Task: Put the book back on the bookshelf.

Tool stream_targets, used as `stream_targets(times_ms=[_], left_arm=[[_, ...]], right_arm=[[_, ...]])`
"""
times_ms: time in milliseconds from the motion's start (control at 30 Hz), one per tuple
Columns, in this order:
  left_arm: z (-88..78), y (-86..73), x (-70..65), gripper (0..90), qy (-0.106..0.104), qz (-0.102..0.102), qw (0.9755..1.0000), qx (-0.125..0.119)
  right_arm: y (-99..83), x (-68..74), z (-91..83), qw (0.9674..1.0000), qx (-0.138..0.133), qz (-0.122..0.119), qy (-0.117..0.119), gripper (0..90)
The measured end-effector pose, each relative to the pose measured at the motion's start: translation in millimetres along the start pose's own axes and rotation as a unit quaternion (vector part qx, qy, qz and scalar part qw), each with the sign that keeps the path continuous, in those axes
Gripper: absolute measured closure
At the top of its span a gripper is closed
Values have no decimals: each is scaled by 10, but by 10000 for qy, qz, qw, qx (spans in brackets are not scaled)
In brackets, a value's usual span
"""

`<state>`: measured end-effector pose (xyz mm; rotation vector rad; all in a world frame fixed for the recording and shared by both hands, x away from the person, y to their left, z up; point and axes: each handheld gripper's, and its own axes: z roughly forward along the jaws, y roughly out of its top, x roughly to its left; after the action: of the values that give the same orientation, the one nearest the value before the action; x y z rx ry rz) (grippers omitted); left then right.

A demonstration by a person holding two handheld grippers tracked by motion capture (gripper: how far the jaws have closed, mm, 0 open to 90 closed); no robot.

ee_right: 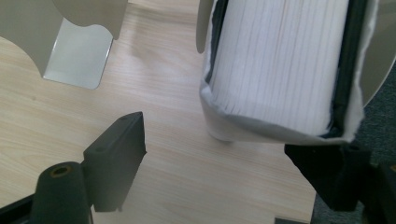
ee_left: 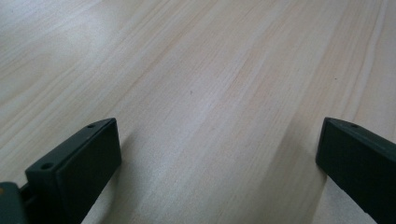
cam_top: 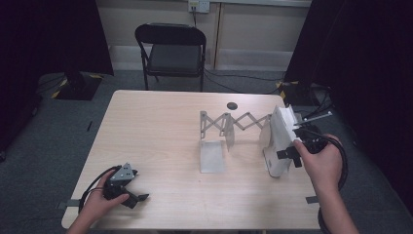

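A thick white book (cam_top: 280,141) stands upright at the right end of a pale metal scissor-type book rack (cam_top: 236,122) on the wooden table (cam_top: 160,126). My right gripper (cam_top: 290,156) is at the book's near side, open. In the right gripper view the book's (ee_right: 280,60) page edges rise just above my right jaw, and a gap of bare table separates my left jaw from it; the gripper (ee_right: 224,163) presses on nothing. My left gripper (cam_top: 132,197) rests low over the table's front left corner, open (ee_left: 217,158) with only bare wood between its jaws.
One rack divider plate (cam_top: 213,156) lies flat toward the table's middle, seen too in the right gripper view (ee_right: 77,56). A small dark round hole (cam_top: 232,106) marks the table behind the rack. A black folding chair (cam_top: 170,48) stands beyond the far edge. Dark curtains flank both sides.
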<state>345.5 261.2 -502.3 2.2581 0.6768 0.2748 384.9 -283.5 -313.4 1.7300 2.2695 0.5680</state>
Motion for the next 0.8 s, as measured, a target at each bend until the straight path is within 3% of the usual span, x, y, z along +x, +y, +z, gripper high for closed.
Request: stream_targets(times_ms=[300,800], left_arm=[[-1,2,0,0,2,7,10000,16],[-1,2,0,0,-1,0,10000,14]], right_arm=[[-62,-9,10,9999,-15,50,97,199],[-181,30,1,9998,17,-138,144,204]])
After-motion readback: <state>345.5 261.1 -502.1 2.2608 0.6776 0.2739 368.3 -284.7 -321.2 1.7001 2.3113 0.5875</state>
